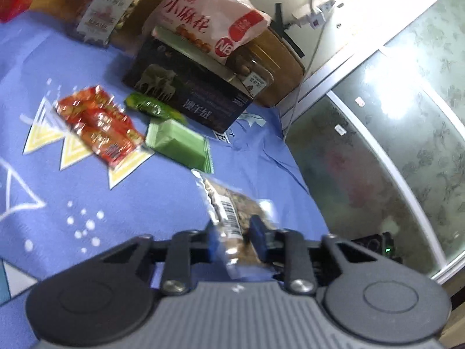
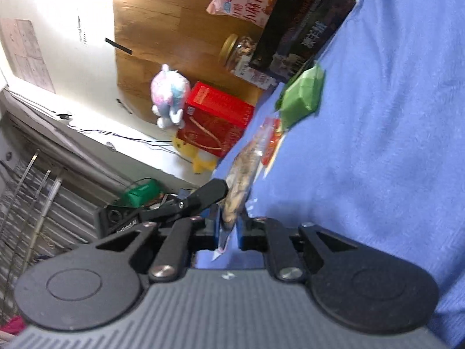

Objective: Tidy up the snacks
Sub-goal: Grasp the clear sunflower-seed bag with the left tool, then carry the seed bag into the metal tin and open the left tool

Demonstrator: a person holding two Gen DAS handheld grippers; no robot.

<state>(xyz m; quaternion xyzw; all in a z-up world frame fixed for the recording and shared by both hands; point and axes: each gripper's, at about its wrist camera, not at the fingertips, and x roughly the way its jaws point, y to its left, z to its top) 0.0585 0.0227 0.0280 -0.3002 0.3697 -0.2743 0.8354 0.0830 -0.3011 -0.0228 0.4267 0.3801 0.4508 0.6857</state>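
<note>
Left gripper [image 1: 237,234] is clamped on one end of the clear seed-snack packet [image 1: 229,212]; right gripper [image 2: 229,226] pinches the other end, probably a handover. Packet hangs above the blue cloth [image 1: 162,203], near the green packet [image 1: 180,144].

A bed [image 1: 162,203] covered by a blue sheet printed with yellow triangles and white dots. Lying on it: a red snack pack [image 1: 98,125], a small green packet [image 1: 151,107] beside it, a pale green packet [image 1: 180,144] touching the red one, a dark box [image 1: 189,96], and a nut jar [image 1: 107,8] farther back.
</note>
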